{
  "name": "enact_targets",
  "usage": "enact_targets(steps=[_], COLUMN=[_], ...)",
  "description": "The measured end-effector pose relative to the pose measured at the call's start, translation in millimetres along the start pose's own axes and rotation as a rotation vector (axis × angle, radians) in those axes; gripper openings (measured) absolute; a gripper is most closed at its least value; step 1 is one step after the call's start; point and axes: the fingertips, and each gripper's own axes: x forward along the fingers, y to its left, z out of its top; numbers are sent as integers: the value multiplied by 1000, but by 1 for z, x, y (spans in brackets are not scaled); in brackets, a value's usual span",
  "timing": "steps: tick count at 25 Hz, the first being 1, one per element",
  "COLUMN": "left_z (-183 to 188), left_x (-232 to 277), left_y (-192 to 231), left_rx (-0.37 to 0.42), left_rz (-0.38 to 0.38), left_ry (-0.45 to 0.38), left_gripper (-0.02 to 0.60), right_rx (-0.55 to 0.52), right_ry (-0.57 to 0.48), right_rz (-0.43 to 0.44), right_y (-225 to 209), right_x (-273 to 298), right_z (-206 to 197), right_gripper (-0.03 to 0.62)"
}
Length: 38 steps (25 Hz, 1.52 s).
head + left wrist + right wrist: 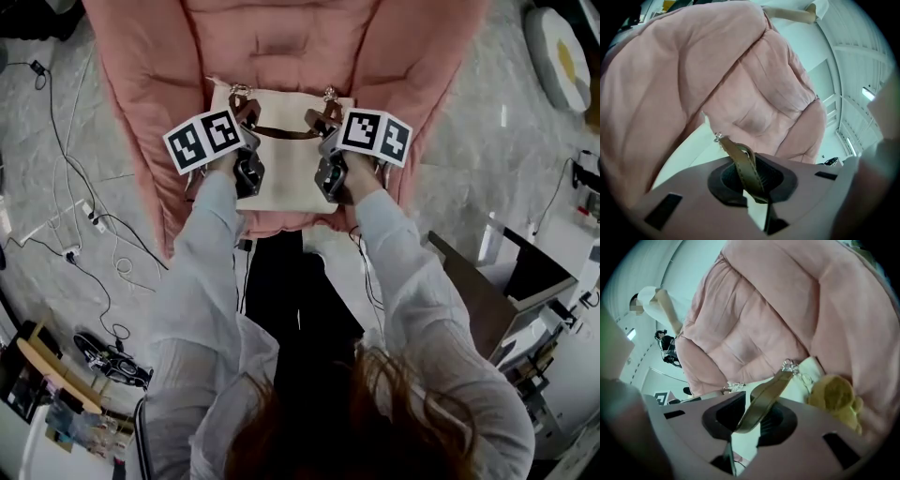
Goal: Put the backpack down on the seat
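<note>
**One overhead camera, two riding on the grippers**
The head view looks steeply down from above the person. The pink quilted padded seat [281, 47] is at 12 o'clock, with the left gripper [246, 120] and right gripper [323, 122] below it. Each gripper view sits close behind its own jaws and faces the seat's back. All three views share the cream fabric backpack [281, 178] and its brown leather straps [286, 133].

Pink seat [150, 84] partly out of frame
</note>
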Motion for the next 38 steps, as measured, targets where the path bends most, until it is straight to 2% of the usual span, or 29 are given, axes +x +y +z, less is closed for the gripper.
enact_targets(steps=[3, 6, 8, 11, 14, 17, 25, 31, 33, 38], left_z=[-18, -38, -51, -64, -75, -92, -128, -157, -170, -197], left_x=[-13, -22, -30, -44, -61, -78, -136, -200, -221, -263], left_y=[2, -5, -9, -13, -15, -18, -52, -85, -96, -122], left_rx=[10, 59, 100, 140, 141, 124, 158, 247, 274, 282], left_rz=[19, 21, 29, 45, 47, 30, -36, -53, -58, -112], left_ry=[-5, 16, 25, 8, -27, -38, -83, -141, -154, -181], left_gripper=[46, 242, 282, 307, 319, 321, 321, 321, 321, 321], right_rx=[7, -24, -48, -77, -98, -95, -98, -203, -222, -215], right_ry=[22, 25, 18, -2, -31, -58, -136, -194, -222, -316], right_rz=[-18, -43, -47, -18, 6, 30, 78, 101, 126, 205], right_y=[-8, -13, -13, -6, -2, -1, 1, 14, 22, 45], right_x=[-11, -22, -32, -49, -68, -87, -156, -224, -249, -302], right_z=[-32, -50, -58, -67, -76, -89, -124, -158, -167, -182], right_gripper=[97, 183, 249, 312, 371, 402, 405, 403, 394, 363])
